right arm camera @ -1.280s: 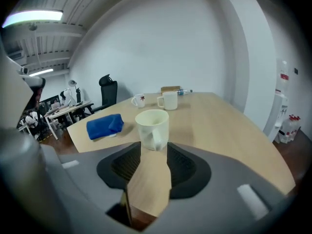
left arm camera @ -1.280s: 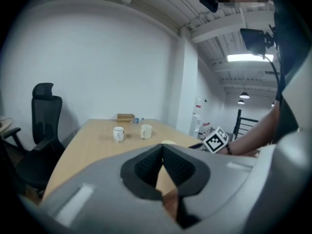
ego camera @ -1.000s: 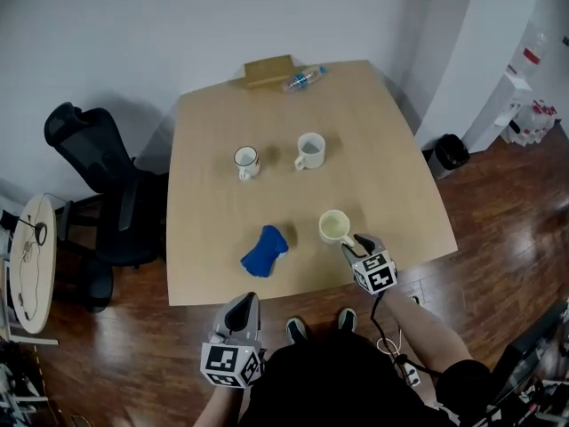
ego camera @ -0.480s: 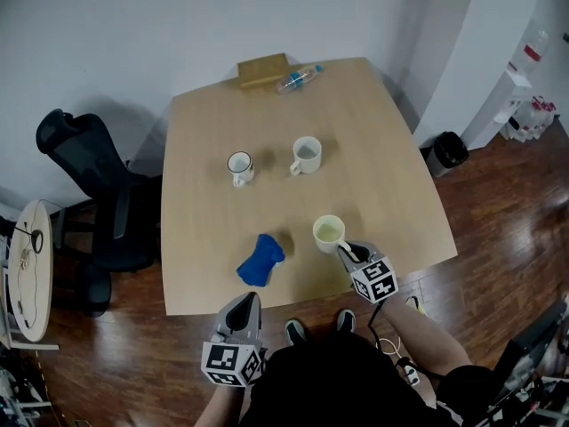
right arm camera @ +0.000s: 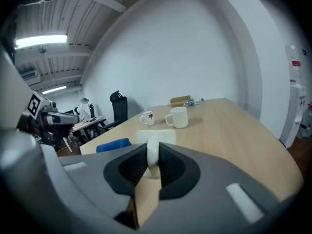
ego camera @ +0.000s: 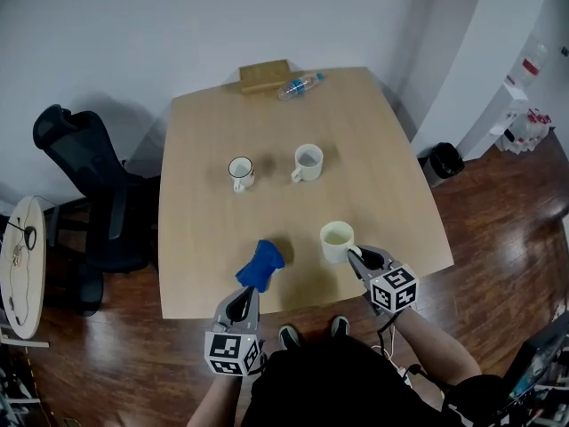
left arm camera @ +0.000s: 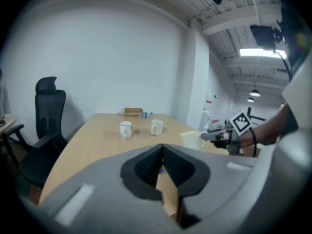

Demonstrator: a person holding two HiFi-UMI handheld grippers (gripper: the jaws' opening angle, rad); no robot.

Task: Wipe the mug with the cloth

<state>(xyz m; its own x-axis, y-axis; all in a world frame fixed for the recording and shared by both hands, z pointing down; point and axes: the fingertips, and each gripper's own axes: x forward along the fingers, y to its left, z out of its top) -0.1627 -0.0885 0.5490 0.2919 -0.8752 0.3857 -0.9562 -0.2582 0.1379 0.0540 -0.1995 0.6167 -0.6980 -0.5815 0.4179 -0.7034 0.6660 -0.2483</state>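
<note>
The right gripper point(ego camera: 356, 256) is clamped on the handle of the cream mug point(ego camera: 338, 241); its jaws have just been closing, and in the right gripper view point(right arm camera: 152, 152) the pale loop of the handle stands pinched between the two dark pads. The mug sits upright just past the tips, over the near right part of the wooden table point(ego camera: 382, 176), and looks to be held off the wood (a soft shadow lies to its lower left).

The left gripper point(ego camera: 245, 294) has its jaws pressed together with nothing between them, as the left gripper view point(left arm camera: 162, 152) shows. Its tips point at the blue cloth point(ego camera: 260, 265), which lies crumpled on the table near the front edge, left of the cream mug and apart from it. Whether the tips touch the cloth cannot be told.

Further back on the table stand two more mugs, well apart from the grippers: a white mug with a red mark point(ego camera: 240, 172) and, to its right, a plain white mug point(ego camera: 308, 161). At the far edge lie a wooden block point(ego camera: 265, 74) and, just beside it, a plastic bottle point(ego camera: 300, 84) on its side. A black office chair point(ego camera: 80, 158) stands left of the table, and a black bin point(ego camera: 442, 160) on the floor to the right.
</note>
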